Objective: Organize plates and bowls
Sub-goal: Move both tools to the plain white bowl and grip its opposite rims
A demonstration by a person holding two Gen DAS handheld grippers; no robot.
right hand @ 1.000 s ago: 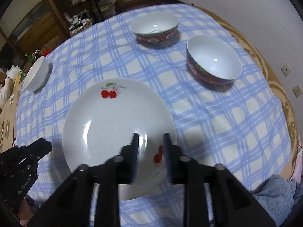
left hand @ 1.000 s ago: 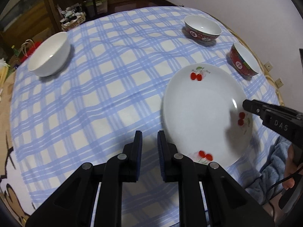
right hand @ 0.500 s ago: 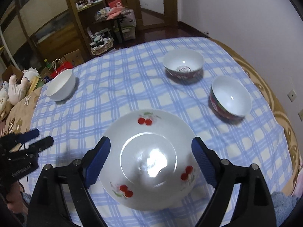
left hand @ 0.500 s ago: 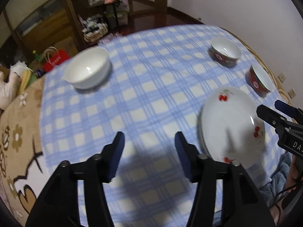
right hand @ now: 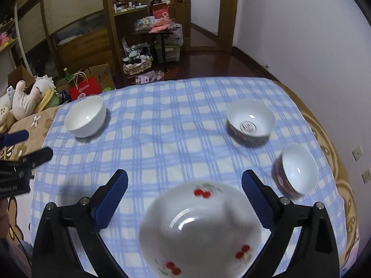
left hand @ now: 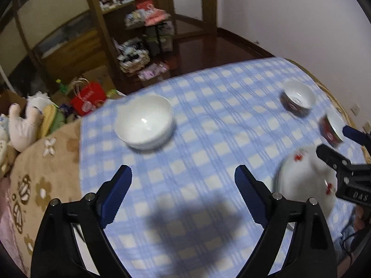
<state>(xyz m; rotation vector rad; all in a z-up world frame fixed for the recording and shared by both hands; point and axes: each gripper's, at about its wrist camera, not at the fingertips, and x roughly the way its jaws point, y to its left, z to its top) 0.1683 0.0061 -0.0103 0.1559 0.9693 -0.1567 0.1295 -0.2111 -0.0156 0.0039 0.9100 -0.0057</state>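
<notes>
A white plate with cherries (right hand: 201,227) lies on the blue checked tablecloth (right hand: 162,143), below and between the fingers of my right gripper (right hand: 184,176). Its jaws are opening wide, and the pads do not touch the plate. My left gripper (left hand: 183,173) hovers over bare cloth (left hand: 208,139), jaws opening, nothing between them. A plain white bowl (left hand: 143,121) (right hand: 84,117) stands at the far left. Two red-sided bowls (right hand: 250,121) (right hand: 296,169) stand at the right. In the left wrist view the plate (left hand: 306,180) and right gripper (left hand: 332,139) show at the right edge.
The cloth ends at the table's round rim (right hand: 324,139) by the white wall. Beyond the far edge are wooden shelves (right hand: 111,34), a red paper bag (right hand: 84,89), a wicker basket (right hand: 138,63) and stuffed toys (right hand: 23,97). My left gripper (right hand: 37,143) shows at the left edge.
Both grippers have risen, drawn back and tipped up, showing more of the room. Both jaws went from nearly shut to wide. The right jaws came off the plate's near rim; the plate stayed.
</notes>
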